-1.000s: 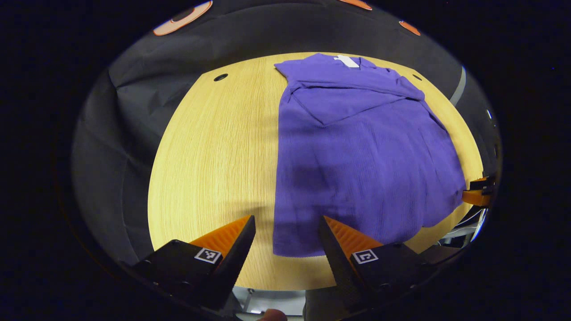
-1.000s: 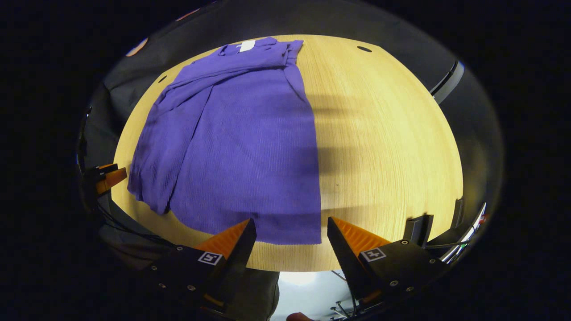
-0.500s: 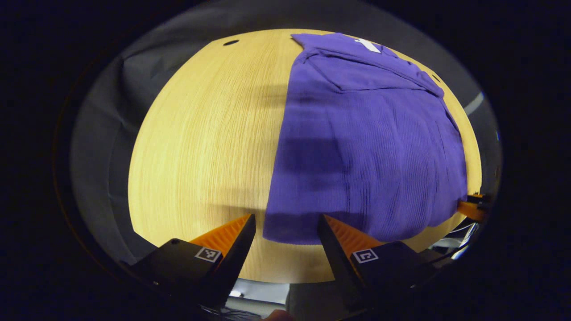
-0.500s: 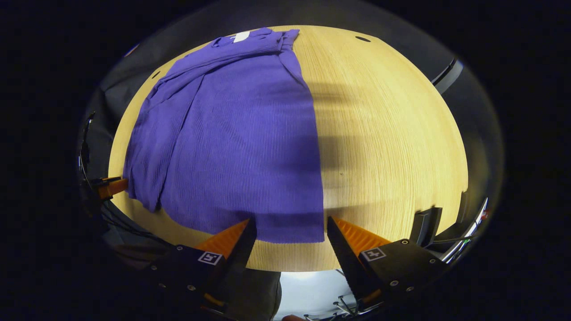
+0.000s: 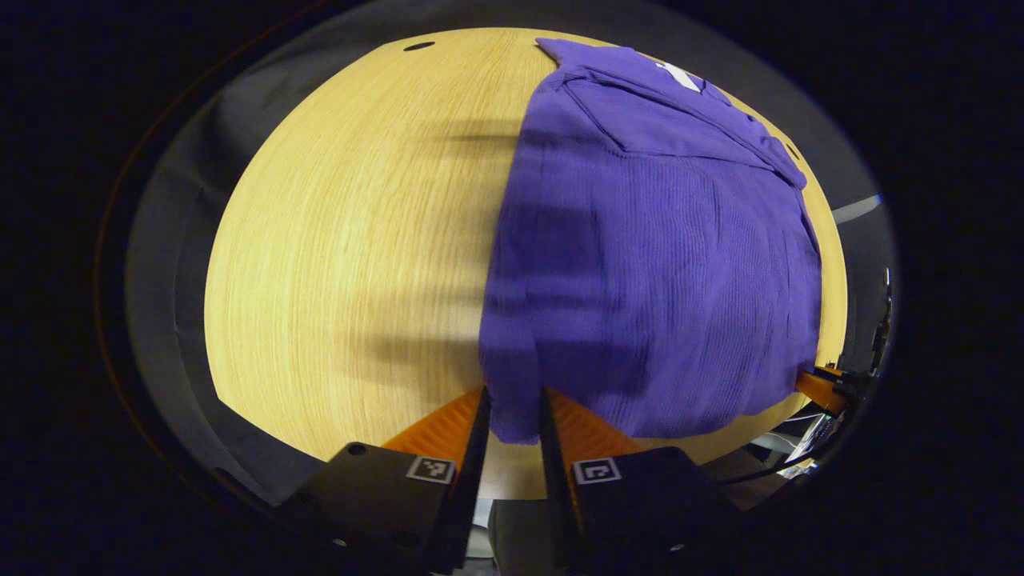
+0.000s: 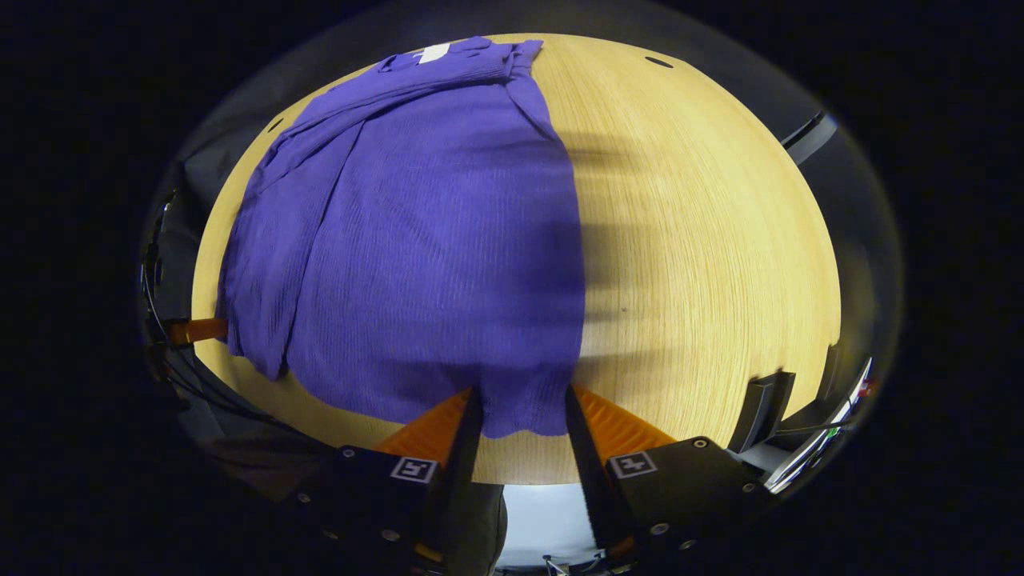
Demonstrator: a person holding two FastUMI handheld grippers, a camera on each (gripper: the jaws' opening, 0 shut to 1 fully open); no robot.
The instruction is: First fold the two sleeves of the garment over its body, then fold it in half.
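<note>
Now pinching the near hem corners of the purple garment [image 5: 656,272], spread on the wooden table [image 5: 344,240], sleeves already over its body: left gripper [image 5: 512,412] and right gripper [image 6: 520,412] each clamped on fabric. Best lifted evenly, carried toward the far collar, edges aligned.

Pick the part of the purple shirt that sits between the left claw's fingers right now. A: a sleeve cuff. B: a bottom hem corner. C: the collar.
B: in the left gripper view the left claw has closed on the near hem corner of the shirt, far from the collar.
</note>
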